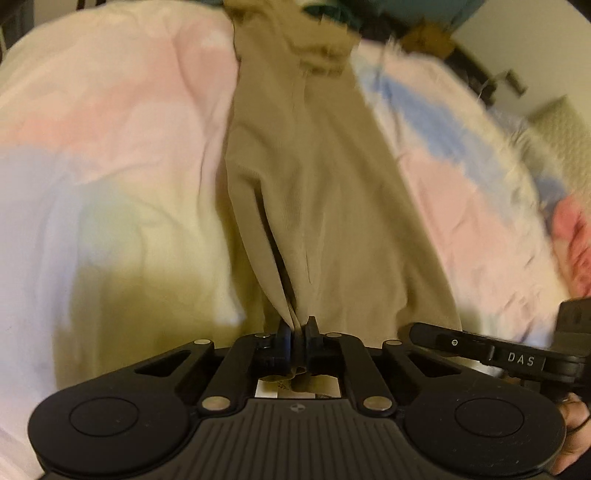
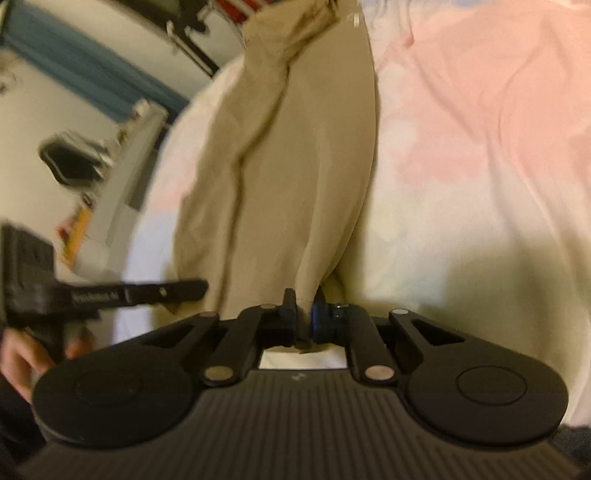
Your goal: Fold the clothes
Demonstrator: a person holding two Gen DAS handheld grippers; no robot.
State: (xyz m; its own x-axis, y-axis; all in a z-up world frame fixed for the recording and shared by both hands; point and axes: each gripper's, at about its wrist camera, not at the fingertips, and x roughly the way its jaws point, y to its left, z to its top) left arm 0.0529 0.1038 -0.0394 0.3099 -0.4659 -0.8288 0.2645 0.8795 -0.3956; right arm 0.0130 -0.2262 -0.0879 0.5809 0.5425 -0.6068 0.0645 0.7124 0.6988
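A beige garment (image 1: 317, 192) hangs stretched over a pastel bedspread (image 1: 122, 122). My left gripper (image 1: 297, 326) is shut on a bunched edge of it, with cloth pinched between the black fingers. In the right wrist view the same beige garment (image 2: 295, 170) runs away from me, and my right gripper (image 2: 304, 301) is shut on another edge of it. Each gripper shows in the other's view: the right one (image 1: 517, 358) at lower right, the left one (image 2: 110, 295) at left. The garment's far end is bunched near the top of both views.
The bedspread (image 2: 480, 147) has pink, blue and cream patches. A red cloth (image 1: 576, 240) lies at the bed's right edge. Past the bed stand a blue curtain (image 2: 85, 70), a white shelf with small items (image 2: 122, 173) and dark furniture (image 1: 436, 33).
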